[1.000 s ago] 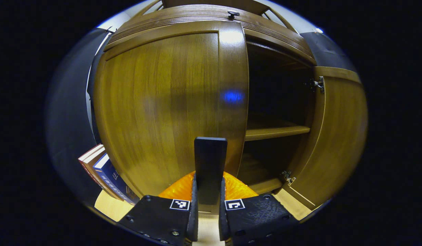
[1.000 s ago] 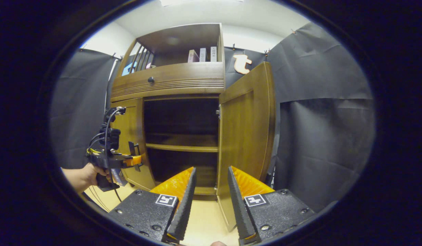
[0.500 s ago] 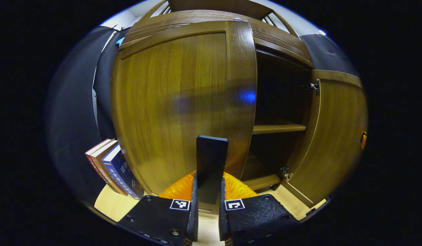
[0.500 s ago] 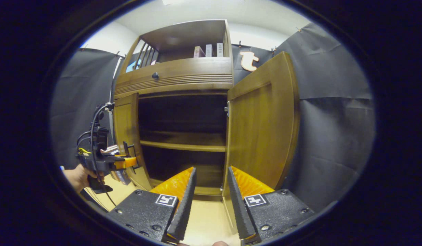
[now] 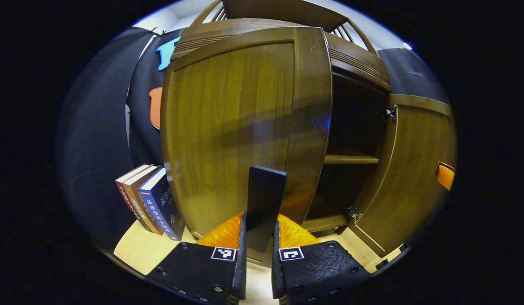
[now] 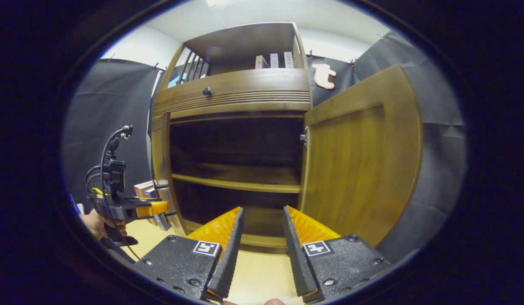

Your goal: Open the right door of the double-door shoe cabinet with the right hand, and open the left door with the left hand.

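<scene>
Books (image 5: 149,202) leaning beside pale floor (image 5: 137,254)

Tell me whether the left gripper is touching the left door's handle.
Touching. In the left gripper view, the left gripper has both fingers closed against the dark handle of the left door.

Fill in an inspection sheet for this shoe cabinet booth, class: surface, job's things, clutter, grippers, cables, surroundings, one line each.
Surface: pale wood floor, bare in front of the cabinet.
Job's things: right door swung wide open; left door partly open, its black handle between the left gripper's fingers; inner shelf looks bare.
Clutter: books leaning on the floor left of the cabinet; more books on top.
Grippers: left gripper shut on the handle; right gripper open, holding nothing.
Cables: black wires looping off the left gripper.
Surroundings: black cloth wall; white ceiling.
</scene>
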`<move>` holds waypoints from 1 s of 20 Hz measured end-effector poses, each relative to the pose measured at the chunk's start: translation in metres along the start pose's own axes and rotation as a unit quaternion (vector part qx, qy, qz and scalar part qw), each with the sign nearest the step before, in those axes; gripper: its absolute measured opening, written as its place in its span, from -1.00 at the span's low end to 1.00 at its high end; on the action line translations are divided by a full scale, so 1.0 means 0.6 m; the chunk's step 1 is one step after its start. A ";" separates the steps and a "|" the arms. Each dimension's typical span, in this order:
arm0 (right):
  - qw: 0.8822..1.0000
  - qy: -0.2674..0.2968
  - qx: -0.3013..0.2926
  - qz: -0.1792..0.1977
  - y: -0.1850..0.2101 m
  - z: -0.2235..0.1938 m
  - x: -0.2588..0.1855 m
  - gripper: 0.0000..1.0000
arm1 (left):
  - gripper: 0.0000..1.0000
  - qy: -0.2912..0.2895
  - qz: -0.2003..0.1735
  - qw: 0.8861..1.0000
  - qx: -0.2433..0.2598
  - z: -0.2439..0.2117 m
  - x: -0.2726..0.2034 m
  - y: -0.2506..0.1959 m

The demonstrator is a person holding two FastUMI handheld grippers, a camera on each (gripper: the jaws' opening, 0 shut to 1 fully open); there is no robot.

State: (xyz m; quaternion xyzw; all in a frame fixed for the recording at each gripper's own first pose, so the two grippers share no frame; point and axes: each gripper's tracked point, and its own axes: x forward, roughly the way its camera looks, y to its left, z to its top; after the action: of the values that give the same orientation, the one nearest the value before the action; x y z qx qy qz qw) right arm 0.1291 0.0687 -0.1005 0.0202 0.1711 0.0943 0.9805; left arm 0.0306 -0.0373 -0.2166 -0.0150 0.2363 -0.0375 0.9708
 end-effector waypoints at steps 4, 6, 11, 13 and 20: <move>1.000 0.000 -0.008 0.021 0.023 0.001 0.011 0.17 | -0.55 -0.001 0.015 1.000 -0.007 -0.006 -0.030 0.021; 0.999 0.000 -0.011 0.030 0.034 0.002 0.016 0.21 | -0.55 0.001 0.023 1.000 -0.010 -0.009 -0.045 0.031; 0.999 0.003 -0.015 0.049 0.063 0.001 0.029 0.24 | -0.55 -0.007 0.062 0.998 0.021 -0.018 -0.085 0.069; 0.999 0.005 -0.015 0.048 0.069 -0.001 0.031 0.31 | -0.56 -0.010 0.075 0.997 0.026 -0.018 -0.100 0.085; 0.999 0.012 -0.011 0.050 0.089 -0.004 0.042 0.45 | -0.56 -0.020 0.113 0.993 0.012 -0.021 -0.143 0.148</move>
State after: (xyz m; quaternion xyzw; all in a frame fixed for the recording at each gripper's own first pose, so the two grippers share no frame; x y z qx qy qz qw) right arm 0.1422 0.1262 -0.1071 0.0163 0.1808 0.1452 0.9726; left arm -0.0453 0.0577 -0.1924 0.0224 0.2163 0.0702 0.9736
